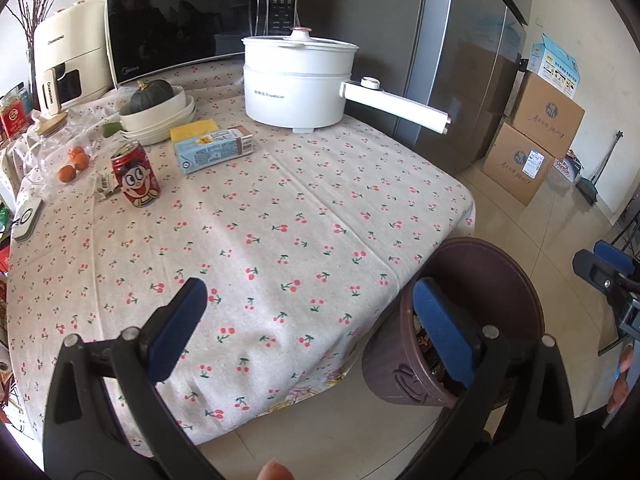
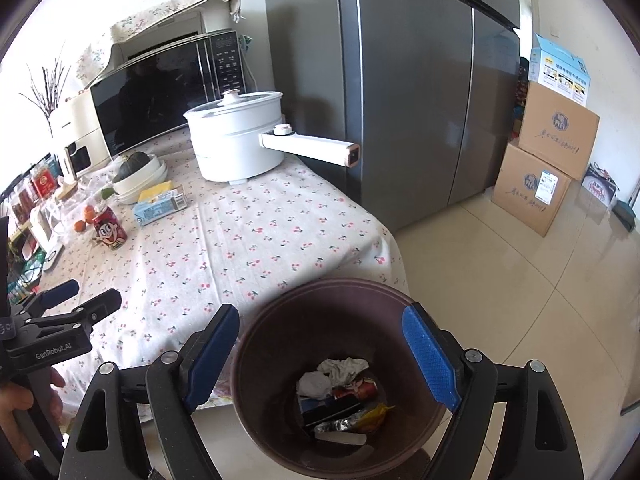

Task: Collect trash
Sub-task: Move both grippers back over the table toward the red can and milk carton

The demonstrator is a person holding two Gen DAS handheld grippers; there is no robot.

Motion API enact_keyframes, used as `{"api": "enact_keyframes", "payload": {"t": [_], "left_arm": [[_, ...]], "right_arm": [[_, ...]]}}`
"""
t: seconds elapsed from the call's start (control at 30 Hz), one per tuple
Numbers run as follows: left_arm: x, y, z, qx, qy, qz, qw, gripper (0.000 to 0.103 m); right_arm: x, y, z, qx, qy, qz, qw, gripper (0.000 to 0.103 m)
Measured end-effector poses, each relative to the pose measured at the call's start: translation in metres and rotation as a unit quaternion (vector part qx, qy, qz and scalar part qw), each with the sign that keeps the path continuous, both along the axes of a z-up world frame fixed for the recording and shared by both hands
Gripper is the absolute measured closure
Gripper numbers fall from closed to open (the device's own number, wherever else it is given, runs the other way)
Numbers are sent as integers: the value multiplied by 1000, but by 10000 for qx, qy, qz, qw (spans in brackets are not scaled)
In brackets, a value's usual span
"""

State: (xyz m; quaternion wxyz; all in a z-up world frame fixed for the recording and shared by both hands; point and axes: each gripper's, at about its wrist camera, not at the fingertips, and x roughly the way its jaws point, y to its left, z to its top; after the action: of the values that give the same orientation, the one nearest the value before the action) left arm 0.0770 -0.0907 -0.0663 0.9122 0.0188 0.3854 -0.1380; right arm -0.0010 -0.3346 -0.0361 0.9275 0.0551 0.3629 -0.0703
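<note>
We are in a home kitchen or dining corner. A bench (image 1: 280,208) under a cherry-print cloth carries a microwave (image 1: 184,16) at its far edge, a white electric pot (image 1: 298,80) near the far right corner, stacked bowls with a squash (image 1: 154,92), and a drink can (image 1: 136,178). A tall grey refrigerator (image 2: 420,80) stands just past that corner, with cardboard boxes (image 2: 548,160) stacked on the tiled floor (image 2: 520,280) beside it.
</note>
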Motion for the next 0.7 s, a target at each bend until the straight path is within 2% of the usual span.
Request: {"api": "enact_keyframes", "payload": {"t": [0.7], "left_arm": [[-1,105,25,30,-265,1051,9941,1]], "right_arm": [[44,111,21,-36,-221,864,9960,13]]}}
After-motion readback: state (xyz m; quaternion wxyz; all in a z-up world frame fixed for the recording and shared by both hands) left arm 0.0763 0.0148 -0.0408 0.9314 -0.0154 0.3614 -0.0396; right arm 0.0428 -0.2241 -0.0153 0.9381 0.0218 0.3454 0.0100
